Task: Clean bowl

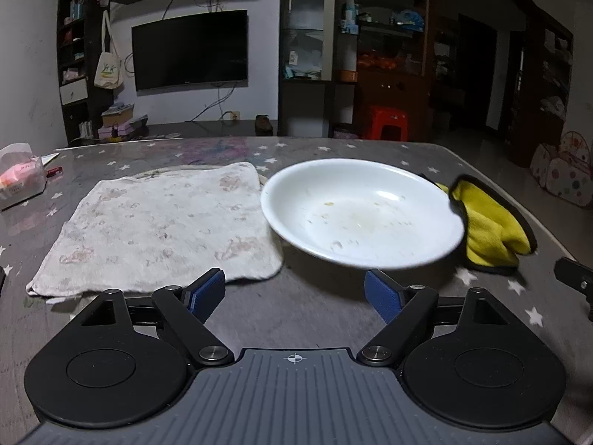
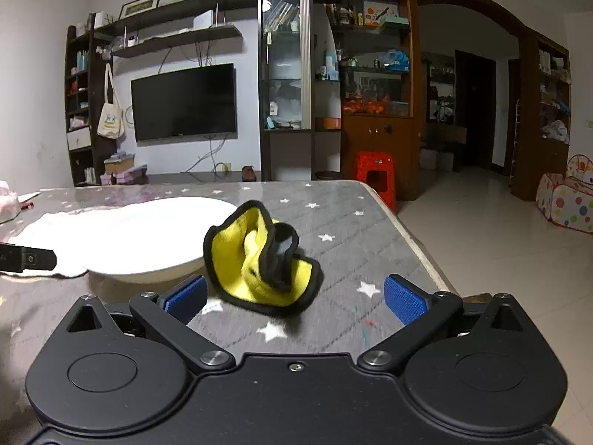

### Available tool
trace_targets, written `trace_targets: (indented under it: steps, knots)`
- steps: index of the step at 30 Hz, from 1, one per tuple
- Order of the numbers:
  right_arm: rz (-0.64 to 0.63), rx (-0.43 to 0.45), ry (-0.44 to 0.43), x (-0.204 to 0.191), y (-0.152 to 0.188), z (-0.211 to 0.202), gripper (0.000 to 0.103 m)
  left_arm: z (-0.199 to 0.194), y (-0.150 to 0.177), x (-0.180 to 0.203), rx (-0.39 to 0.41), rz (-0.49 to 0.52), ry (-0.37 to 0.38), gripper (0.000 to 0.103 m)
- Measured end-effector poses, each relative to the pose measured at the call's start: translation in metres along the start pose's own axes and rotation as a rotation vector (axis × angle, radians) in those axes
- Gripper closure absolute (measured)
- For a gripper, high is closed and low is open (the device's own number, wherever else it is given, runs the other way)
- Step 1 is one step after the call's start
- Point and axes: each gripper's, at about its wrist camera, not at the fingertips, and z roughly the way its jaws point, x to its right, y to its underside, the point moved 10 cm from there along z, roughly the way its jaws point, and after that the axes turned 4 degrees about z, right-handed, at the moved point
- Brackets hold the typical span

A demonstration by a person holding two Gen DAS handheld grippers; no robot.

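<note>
Right gripper (image 2: pixel 294 298), jaws wide open and empty, should pinch the crumpled yellow microfibre cloth (image 2: pixel 259 259) at 12 o'clock by its raised fold, while the equally open left gripper (image 1: pixel 294 293) steadies the crumb-speckled white shallow bowl (image 1: pixel 361 211) at 1 o'clock.

My left wrist view: low over table, close behind white bowl (image 1: pixel 361 213), facing TV wall. My right wrist view: low, right of bowl (image 2: pixel 148 239), close behind yellow cloth (image 2: pixel 259 259), same heading. Shared: bowl, cloth (image 1: pixel 489 226), TV (image 1: pixel 189 50).

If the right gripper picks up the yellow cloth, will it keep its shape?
Probably not: the yellow cloth lies crumpled in soft folds, so it should droop. It looks light, and its plush surface should grip well between the open right gripper.
</note>
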Motion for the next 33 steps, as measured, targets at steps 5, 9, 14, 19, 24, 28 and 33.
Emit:
trace_targets:
  steps: [5, 9, 14, 19, 24, 28, 33]
  knots:
    - [-0.002, -0.002, -0.010, -0.007, 0.008, -0.009, 0.000, -0.004, 0.012, 0.008, -0.028, 0.007, 0.010, 0.018]
    - [-0.005, -0.004, -0.004, -0.006, 0.010, -0.010, 0.000, -0.005, 0.016, 0.013, -0.036, 0.013, 0.019, 0.018]
    - [0.011, -0.012, 0.008, -0.002, 0.013, -0.010, 0.000, -0.003, 0.020, 0.016, -0.049, 0.023, 0.024, 0.017]
    - [0.015, -0.018, 0.030, 0.006, 0.015, -0.008, 0.000, 0.000, 0.023, 0.011, -0.058, 0.011, 0.014, 0.017]
    - [0.021, -0.018, 0.055, 0.015, 0.014, -0.004, 0.000, 0.003, 0.026, 0.005, -0.069, 0.008, 0.000, 0.016]
    - [0.026, -0.018, 0.060, 0.018, 0.012, 0.000, 0.000, 0.008, 0.028, 0.000, -0.071, 0.021, -0.023, 0.016]
    - [0.038, -0.036, 0.064, 0.025, 0.011, 0.017, 0.000, 0.018, 0.035, -0.008, -0.105, 0.005, -0.036, 0.016]
